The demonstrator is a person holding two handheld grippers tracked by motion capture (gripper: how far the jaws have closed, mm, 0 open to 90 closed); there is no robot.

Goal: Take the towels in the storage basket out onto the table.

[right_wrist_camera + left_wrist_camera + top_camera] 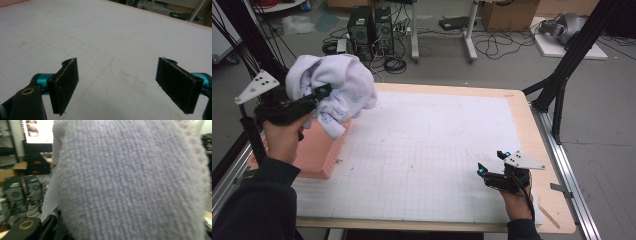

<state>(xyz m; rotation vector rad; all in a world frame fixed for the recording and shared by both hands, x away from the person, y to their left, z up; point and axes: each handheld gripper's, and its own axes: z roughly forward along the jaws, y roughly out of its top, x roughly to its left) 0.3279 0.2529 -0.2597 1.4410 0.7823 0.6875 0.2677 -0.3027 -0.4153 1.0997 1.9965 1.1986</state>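
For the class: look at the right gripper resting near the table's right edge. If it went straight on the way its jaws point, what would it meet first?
Probably just the white gridded mat. The right gripper has open, empty jaws aimed low across it, with nothing standing ahead. The pink basket lies far off leftward, though depth is hard to judge.

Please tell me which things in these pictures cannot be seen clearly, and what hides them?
- Left gripper: its jaws are buried in the bunched pale lilac terry towel in the high view; the towel covers them in its own view too.
- Pink perforated plastic basket: the inside is hidden by the hand and towel.
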